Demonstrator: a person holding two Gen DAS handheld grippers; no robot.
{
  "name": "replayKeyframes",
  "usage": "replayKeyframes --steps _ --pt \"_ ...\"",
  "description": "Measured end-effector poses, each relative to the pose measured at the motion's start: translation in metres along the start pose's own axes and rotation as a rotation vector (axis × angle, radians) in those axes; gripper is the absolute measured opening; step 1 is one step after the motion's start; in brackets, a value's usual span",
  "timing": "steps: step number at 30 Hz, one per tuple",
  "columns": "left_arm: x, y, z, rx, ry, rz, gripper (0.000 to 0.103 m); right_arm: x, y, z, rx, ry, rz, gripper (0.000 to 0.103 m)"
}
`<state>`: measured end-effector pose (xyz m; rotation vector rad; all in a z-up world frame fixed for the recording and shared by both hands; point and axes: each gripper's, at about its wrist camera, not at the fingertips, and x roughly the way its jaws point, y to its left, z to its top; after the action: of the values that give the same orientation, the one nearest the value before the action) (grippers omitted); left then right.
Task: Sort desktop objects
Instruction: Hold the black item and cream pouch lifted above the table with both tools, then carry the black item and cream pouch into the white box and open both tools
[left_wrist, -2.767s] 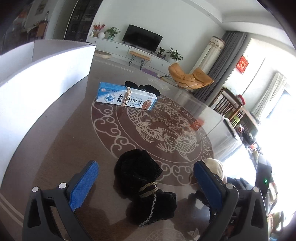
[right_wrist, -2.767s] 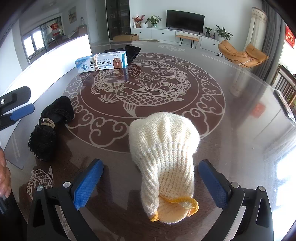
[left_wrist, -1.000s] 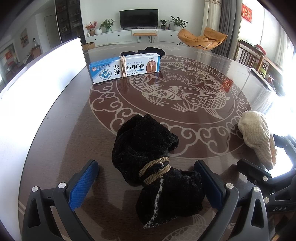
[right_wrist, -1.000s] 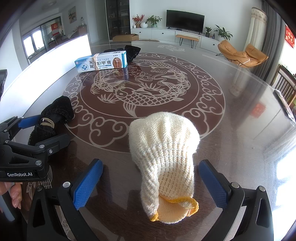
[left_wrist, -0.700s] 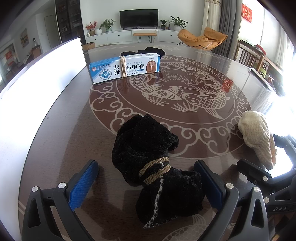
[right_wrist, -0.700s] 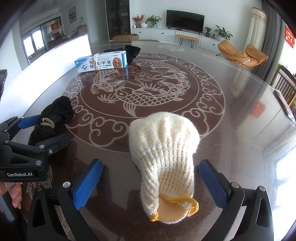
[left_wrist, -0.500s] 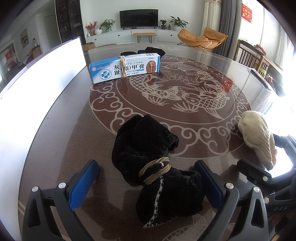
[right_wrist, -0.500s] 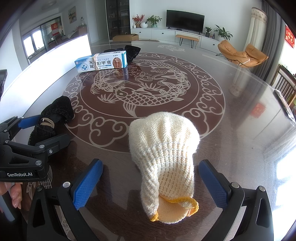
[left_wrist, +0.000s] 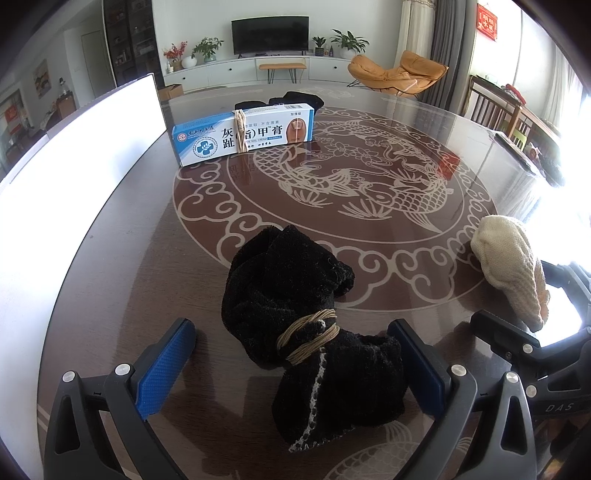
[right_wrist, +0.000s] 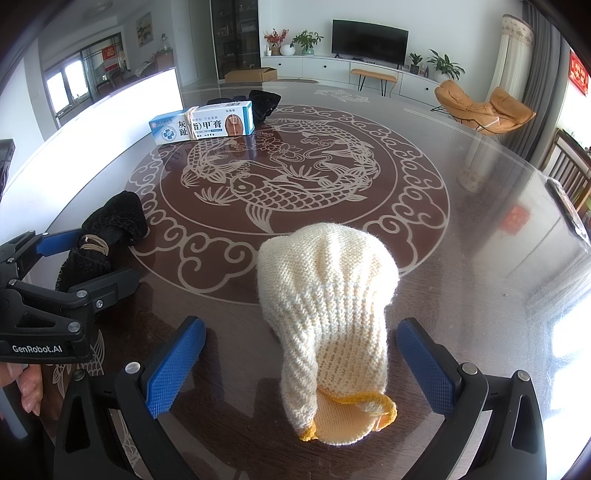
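Observation:
A black cloth bundle (left_wrist: 306, 325) tied with tan string lies on the brown table between the fingers of my left gripper (left_wrist: 291, 365), which is open around it. A cream knitted glove (right_wrist: 328, 314) with a yellow cuff lies between the fingers of my right gripper (right_wrist: 301, 365), also open. The glove also shows in the left wrist view (left_wrist: 509, 266). The bundle also shows in the right wrist view (right_wrist: 105, 232), with the left gripper (right_wrist: 81, 258) around it. A blue and white cream box (left_wrist: 243, 134) tied with string stands at the far side.
A white board (left_wrist: 70, 155) stands along the table's left edge. Another black cloth (left_wrist: 295, 99) lies behind the box. The round table (left_wrist: 369, 192) has a fish pattern in its middle. Chairs (left_wrist: 495, 110) stand beyond the right edge.
Since 2.8 s ago my left gripper has swung to face the black bundle squarely and closed in on it. Nothing has moved in the last second.

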<state>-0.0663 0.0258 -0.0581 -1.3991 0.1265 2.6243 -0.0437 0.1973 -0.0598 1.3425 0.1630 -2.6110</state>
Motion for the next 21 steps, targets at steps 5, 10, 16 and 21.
replayKeyframes --steps 5,10,16,21 --pt "-0.004 0.005 -0.002 0.126 0.043 -0.082 0.103 0.003 -0.003 0.008 -0.053 0.094 0.042 0.103" --pt "-0.002 0.004 0.003 0.1 0.092 -0.055 0.103 0.011 -0.019 0.03 -0.044 0.248 0.117 0.101" --pt "-0.031 0.013 -0.008 0.097 -0.022 -0.095 0.034 -0.01 -0.018 0.039 -0.127 0.26 0.08 0.042" --pt "-0.083 0.047 -0.009 -0.004 -0.122 -0.115 0.034 -0.04 0.004 0.056 -0.181 0.184 0.088 0.042"
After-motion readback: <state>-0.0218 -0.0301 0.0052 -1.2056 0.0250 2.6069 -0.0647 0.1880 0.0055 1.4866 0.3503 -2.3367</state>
